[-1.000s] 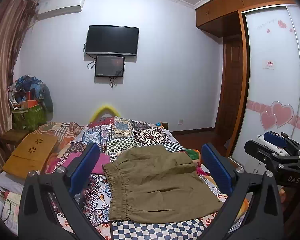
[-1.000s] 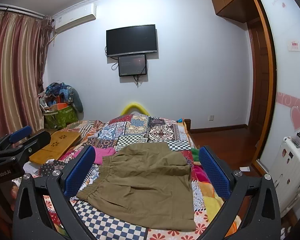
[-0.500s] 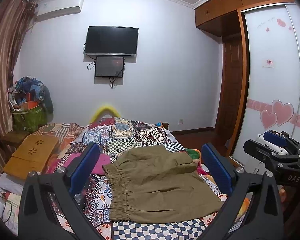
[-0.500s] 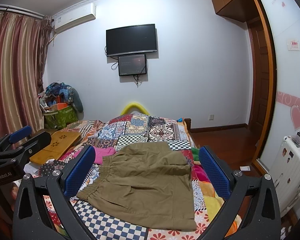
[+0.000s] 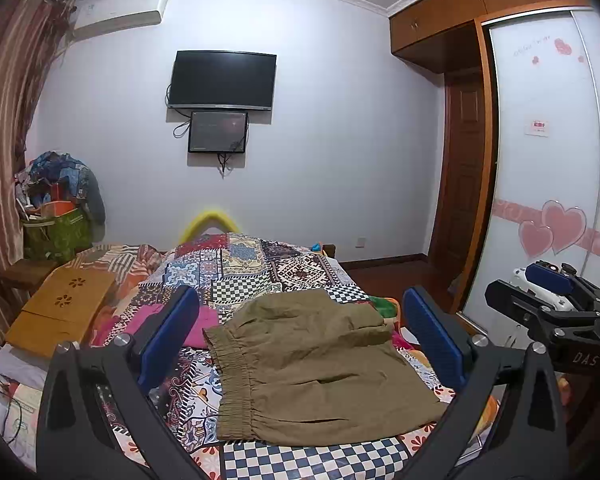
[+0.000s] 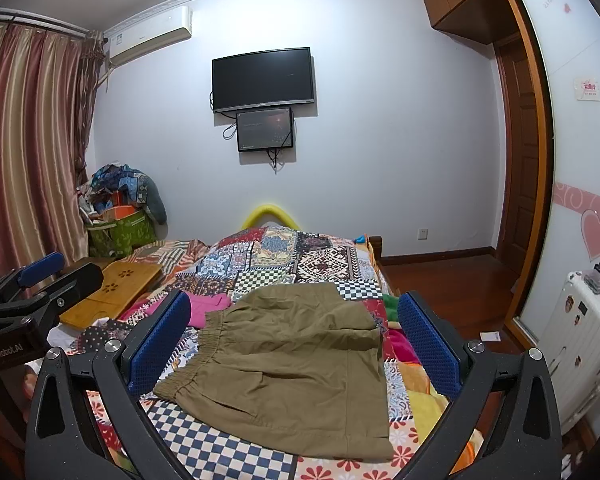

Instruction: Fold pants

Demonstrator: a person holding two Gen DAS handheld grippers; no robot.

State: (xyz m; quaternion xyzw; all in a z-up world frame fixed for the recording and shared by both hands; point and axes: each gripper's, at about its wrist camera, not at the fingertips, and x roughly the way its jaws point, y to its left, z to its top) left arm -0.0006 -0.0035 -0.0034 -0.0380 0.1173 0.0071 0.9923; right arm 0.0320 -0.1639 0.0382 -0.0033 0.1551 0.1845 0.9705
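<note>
I am holding both tools, left tool and right tool, spread apart above the pants at the bed's near edge. I am thinking it is best to grip the waistband corners evenly.

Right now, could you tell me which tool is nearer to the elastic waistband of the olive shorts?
Left, as far as I can judge. The left tool hangs open above the waistband end; the right tool hangs open nearer the hems. Neither touches the olive shorts.
</note>
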